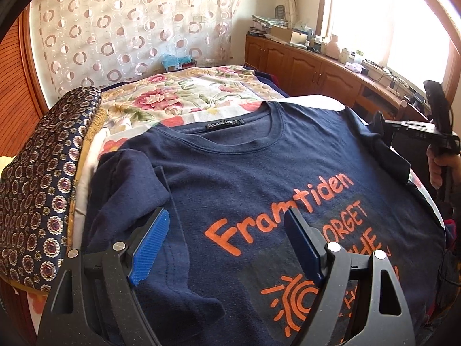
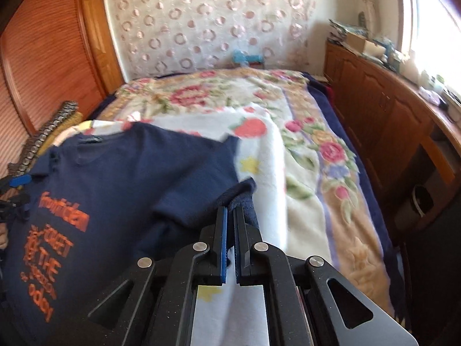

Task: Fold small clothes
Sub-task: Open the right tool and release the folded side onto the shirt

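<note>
A navy T-shirt point(image 1: 259, 167) with orange lettering lies face up on the bed, collar toward the far end. Its left sleeve point(image 1: 129, 178) is folded inward over the chest. My left gripper point(image 1: 227, 213) hovers open just above the shirt, with one blue pad over that folded sleeve and the other over the print, and nothing is pinched between them. My right gripper point(image 2: 230, 209) is shut on the edge of the shirt's right sleeve point(image 2: 242, 190), which is lifted off the white blanket. The right gripper point(image 1: 417, 132) also shows at the shirt's right shoulder, held by a hand point(image 1: 440, 167).
A floral blanket point(image 1: 173, 95) covers the bed, with a white fruit-print blanket point(image 2: 270, 155) under the shirt. A patterned dark cushion point(image 1: 43, 187) lies along the left edge. A wooden cabinet point(image 2: 374, 115) with clutter on top runs along the right side.
</note>
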{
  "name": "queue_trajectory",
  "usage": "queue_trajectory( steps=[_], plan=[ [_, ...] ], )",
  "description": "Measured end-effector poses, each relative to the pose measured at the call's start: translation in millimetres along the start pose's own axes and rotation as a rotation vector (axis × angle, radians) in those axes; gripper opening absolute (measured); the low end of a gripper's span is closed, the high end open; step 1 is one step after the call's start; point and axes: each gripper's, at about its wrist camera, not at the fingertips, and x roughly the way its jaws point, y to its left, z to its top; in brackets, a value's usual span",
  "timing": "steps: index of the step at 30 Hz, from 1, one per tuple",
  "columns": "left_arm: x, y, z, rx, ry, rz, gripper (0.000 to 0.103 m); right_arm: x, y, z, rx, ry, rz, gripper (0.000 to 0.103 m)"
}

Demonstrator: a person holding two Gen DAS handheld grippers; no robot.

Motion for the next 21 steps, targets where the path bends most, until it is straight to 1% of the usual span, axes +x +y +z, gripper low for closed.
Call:
queue_trajectory(
  steps=[2,5,9,10,12,13,14,16,19,21],
  plan=[
    [-4,3,0,-0.006,-0.006,0.004,0.083,-7,15,11,-0.037,-0.031,0.032,0.003],
    [-8,6,-1,-0.013,-0.011,0.011,0.083,-14,43,27,-0.095,-0.058,0.106,0.003],
    [-14,10,-2,-0.02,-0.018,0.017,0.083,-9,91,47,-0.179,-0.066,0.215,0.003],
    [-15,10,-3,-0.022,-0.02,0.018,0.083,-6,101,51,-0.188,-0.063,0.243,0.004],
    [-17,10,-4,-0.023,-0.019,0.02,0.083,-1,112,56,-0.192,-0.056,0.272,0.004],
    [-18,11,-5,-0.023,-0.02,0.021,0.083,3,117,58,-0.196,-0.05,0.272,0.01],
    [-18,11,-6,-0.022,-0.021,0.023,0.083,6,117,59,-0.203,-0.045,0.256,0.013],
    [-20,13,-7,-0.025,-0.026,0.026,0.083,11,113,58,-0.205,-0.042,0.204,0.022],
    [-22,18,-7,-0.038,-0.033,0.032,0.083,14,103,55,-0.187,-0.025,0.16,0.028],
    [-22,23,-7,-0.045,-0.038,0.038,0.083,15,110,50,-0.19,-0.015,0.127,0.029]
  ],
)
